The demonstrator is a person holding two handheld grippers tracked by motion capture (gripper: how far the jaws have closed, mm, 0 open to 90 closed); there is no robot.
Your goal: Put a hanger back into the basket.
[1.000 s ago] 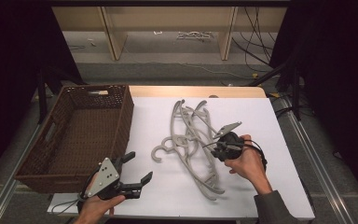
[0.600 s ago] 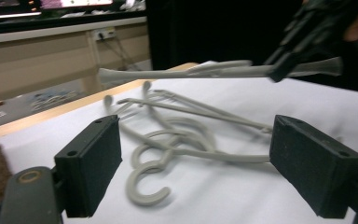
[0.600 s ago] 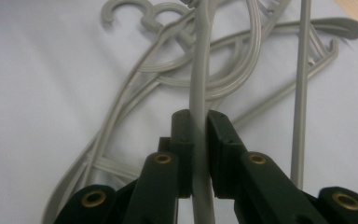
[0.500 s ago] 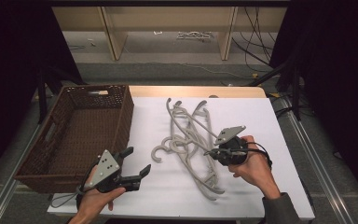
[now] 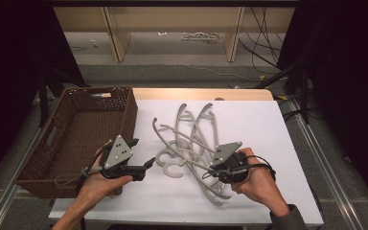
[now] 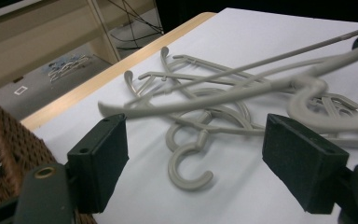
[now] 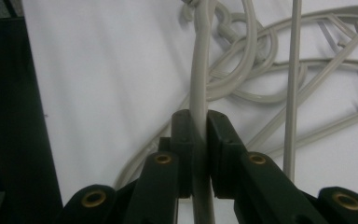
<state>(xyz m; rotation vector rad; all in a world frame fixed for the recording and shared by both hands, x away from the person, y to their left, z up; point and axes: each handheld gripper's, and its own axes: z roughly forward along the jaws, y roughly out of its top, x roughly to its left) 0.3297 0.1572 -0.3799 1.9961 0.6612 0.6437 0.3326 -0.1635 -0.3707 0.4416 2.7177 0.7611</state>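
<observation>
Right gripper (image 5: pixel 210 172): clamped on one grey hanger (image 7: pixel 200 70), lifted off the pile since a second ago.
Left gripper (image 5: pixel 146 165): wide, just narrowing slightly, nothing between; raised hanger's arm just ahead.
Pile of hangers (image 5: pixel 191 139): beyond both.
Basket (image 5: pixel 43 179): beside left gripper, likely destination.

High view looks down; 2 close gripper views share, seemingly, the hangers (image 5: pixel 191 143).

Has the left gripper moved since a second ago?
Yes. In the high view the left gripper has risen from the table's near edge to beside the wicker basket, its fingers closing slightly with nothing between them.
</observation>
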